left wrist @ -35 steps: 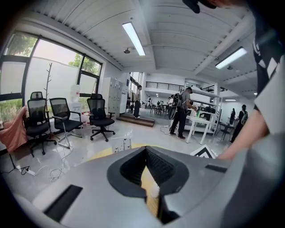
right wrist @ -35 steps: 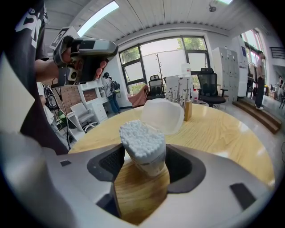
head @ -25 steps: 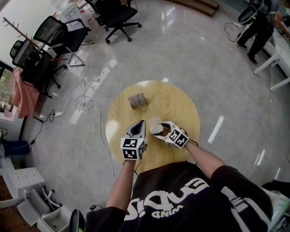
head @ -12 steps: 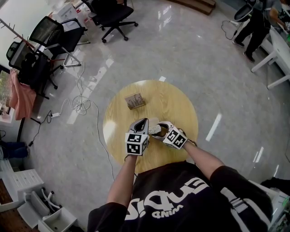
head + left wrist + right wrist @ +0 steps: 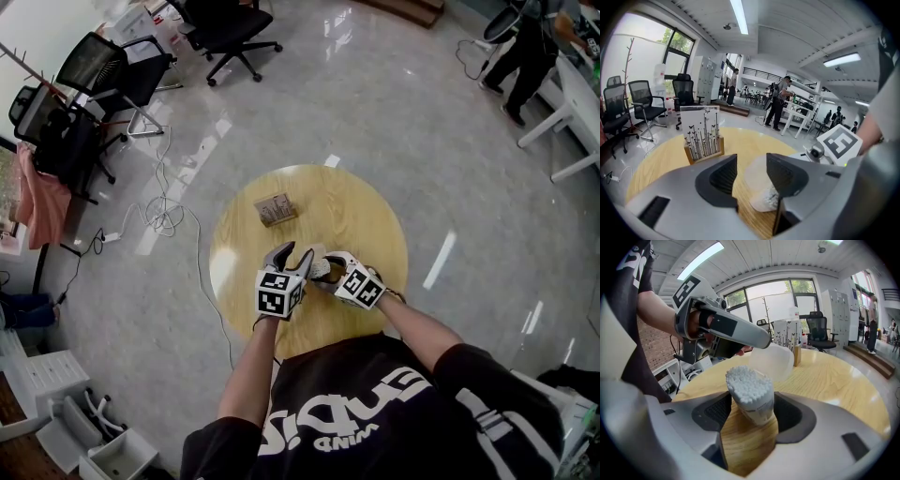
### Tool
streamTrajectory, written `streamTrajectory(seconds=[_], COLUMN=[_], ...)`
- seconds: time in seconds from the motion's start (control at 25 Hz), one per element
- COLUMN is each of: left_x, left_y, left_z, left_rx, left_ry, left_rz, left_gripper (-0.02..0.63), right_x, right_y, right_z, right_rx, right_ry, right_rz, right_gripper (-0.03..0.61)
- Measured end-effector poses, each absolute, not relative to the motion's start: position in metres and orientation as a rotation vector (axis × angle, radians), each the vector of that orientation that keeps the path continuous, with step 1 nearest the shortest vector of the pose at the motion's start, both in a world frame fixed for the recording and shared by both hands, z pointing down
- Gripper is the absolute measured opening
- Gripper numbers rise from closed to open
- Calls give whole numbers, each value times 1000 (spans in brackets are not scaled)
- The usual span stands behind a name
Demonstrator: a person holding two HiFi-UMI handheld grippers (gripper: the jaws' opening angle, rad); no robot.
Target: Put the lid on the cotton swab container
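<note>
Clamping tilted clear plastic container of white cotton swabs (image 5: pixel 754 404) in right gripper (image 5: pixel 750 416). Just opening left gripper (image 5: pixel 752 176) round translucent domed plastic lid (image 5: pixel 772 361), pads (image 5: pixel 725 174) clear of it, beside swab tips (image 5: pixel 747 379). Risks unseated lid sliding off.

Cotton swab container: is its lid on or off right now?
Off. The right gripper view shows bare swab tips atop the container, the translucent lid tilted behind it.

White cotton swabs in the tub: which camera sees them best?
The right gripper view: the white cotton swabs sit in its middle, tips clear. The left gripper view shows a bit by the translucent plastic lid; the head view only a speck.
</note>
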State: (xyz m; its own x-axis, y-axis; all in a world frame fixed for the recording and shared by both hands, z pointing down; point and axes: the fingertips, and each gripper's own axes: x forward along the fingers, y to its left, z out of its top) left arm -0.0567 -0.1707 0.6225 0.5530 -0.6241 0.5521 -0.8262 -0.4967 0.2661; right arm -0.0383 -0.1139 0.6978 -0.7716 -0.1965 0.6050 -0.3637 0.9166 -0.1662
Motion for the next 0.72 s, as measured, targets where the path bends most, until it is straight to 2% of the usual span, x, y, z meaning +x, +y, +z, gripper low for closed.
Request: streamTrajectory(seconds=[0.72], left_x=[-48], left_y=[-166], left_z=[625], left_rx=[2258], left_ry=[-1068], left_rz=[458], left_gripper=[184], right_x=[-37], right_y=[-111], right_z=[703], right_rx=[391], right_ry=[-2458], right_rz=[403], right_gripper=[281])
